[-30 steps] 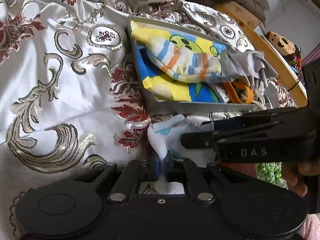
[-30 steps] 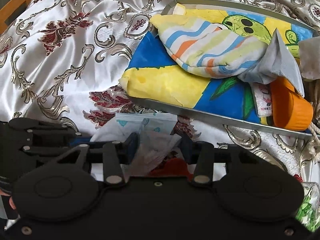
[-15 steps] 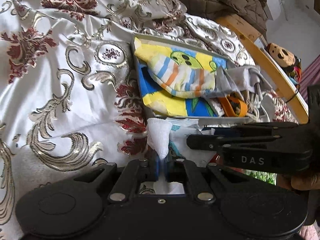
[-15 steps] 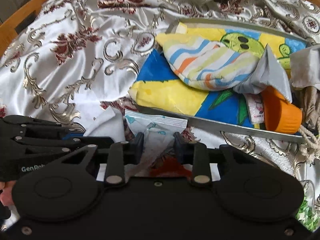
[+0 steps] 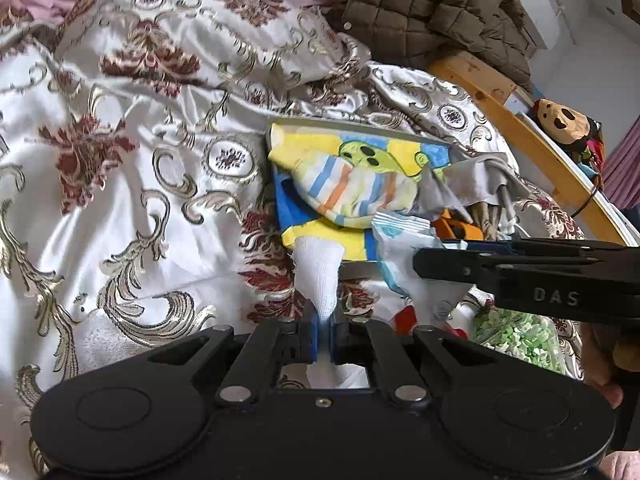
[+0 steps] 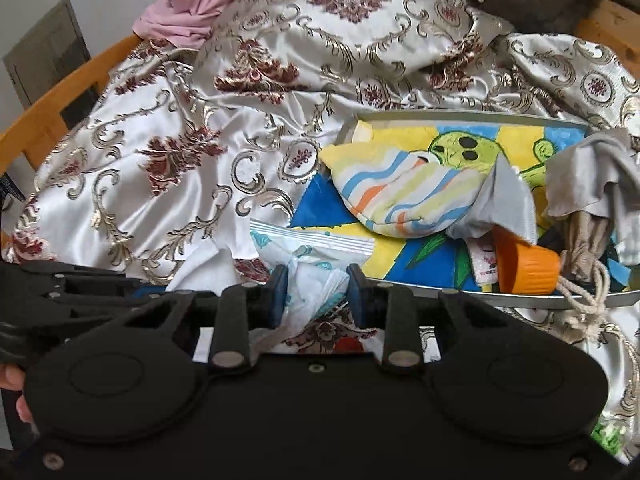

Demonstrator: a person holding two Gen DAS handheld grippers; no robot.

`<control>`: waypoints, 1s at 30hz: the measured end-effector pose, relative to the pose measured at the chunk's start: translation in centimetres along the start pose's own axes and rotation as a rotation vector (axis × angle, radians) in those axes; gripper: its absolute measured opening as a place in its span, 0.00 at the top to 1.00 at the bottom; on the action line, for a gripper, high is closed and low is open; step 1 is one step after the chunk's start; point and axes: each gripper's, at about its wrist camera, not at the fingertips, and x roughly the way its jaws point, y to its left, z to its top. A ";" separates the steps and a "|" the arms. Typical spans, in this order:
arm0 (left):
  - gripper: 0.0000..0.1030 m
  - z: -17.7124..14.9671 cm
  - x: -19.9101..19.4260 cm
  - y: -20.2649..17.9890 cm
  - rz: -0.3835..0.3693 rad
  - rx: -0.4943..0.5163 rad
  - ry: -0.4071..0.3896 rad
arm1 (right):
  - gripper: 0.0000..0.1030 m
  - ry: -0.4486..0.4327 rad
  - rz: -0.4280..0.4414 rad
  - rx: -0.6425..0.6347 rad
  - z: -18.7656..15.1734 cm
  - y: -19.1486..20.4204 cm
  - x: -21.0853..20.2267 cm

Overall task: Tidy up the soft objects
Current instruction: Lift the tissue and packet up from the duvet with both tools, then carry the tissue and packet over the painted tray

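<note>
My left gripper (image 5: 324,320) is shut on a white gauze cloth (image 5: 318,272) and holds it above the bedspread, just short of the grey tray (image 5: 360,266). My right gripper (image 6: 318,290) is closed on a crinkly white and blue plastic packet (image 6: 312,256), which bulges between the pads near the tray's front rim (image 6: 440,286). The packet also shows in the left wrist view (image 5: 404,248). The tray holds a yellow and blue cartoon towel (image 6: 404,148), a striped pouch (image 6: 404,196), a grey cloth (image 6: 508,192) and an orange cup (image 6: 524,266).
A silver bedspread (image 5: 132,184) with red flowers covers the bed. A wooden rail (image 5: 532,136) runs along the right, with a plush toy (image 5: 560,120) behind it. A quilted jacket (image 5: 432,12) lies at the back. A green patterned item (image 5: 516,340) lies under the right gripper.
Both grippers have lifted and pulled back from the tray, which looks smaller and farther. The gauze and the packet rose with them; more of the bed's far end shows.
</note>
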 end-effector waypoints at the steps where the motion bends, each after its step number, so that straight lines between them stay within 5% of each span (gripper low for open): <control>1: 0.96 0.0 -0.3 -0.4 0.005 0.006 -0.007 | 0.77 -0.007 0.003 -0.002 0.0 -0.2 -0.8; 15: 0.96 -1.5 -5.8 -8.9 0.000 0.139 -0.126 | 0.77 -0.105 0.001 -0.020 -4.6 -5.9 -14.5; 30: 0.96 -6.2 -8.1 -16.6 0.034 0.156 -0.252 | 0.77 -0.279 -0.057 0.039 -14.0 -14.4 -25.5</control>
